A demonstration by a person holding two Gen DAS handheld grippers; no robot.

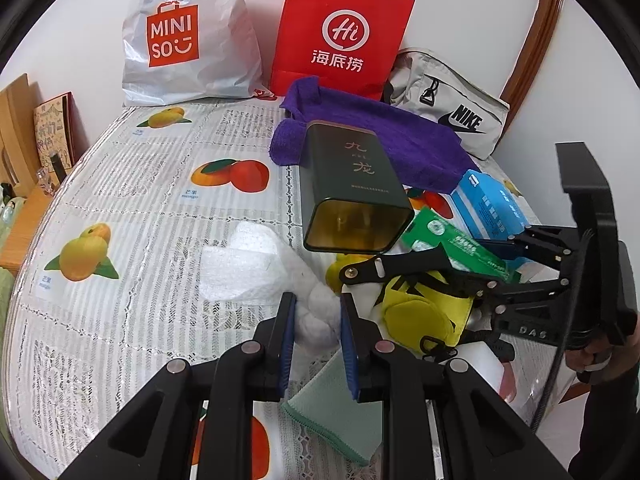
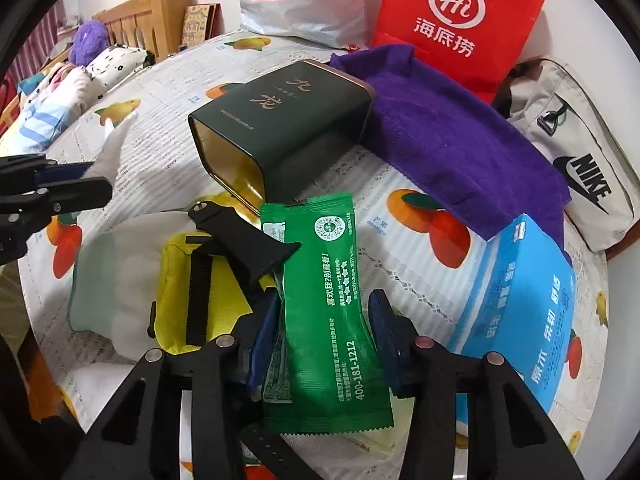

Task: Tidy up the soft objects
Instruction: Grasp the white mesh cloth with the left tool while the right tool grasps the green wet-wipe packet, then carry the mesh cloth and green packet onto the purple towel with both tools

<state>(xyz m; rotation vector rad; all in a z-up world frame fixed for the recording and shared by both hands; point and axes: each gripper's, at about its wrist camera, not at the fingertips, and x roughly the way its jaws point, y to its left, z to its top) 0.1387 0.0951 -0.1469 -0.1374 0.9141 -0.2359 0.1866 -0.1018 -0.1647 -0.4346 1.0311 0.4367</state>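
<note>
Early days: the left gripper (image 1: 318, 316) pinches white foam (image 1: 256, 268) beside the empty tin (image 1: 352, 188), the right gripper (image 2: 320, 328) straddles the green packet (image 2: 320, 300) without clamping it, and the pouch (image 2: 216, 280) and purple cloth (image 2: 460, 136) lie unsorted.
</note>
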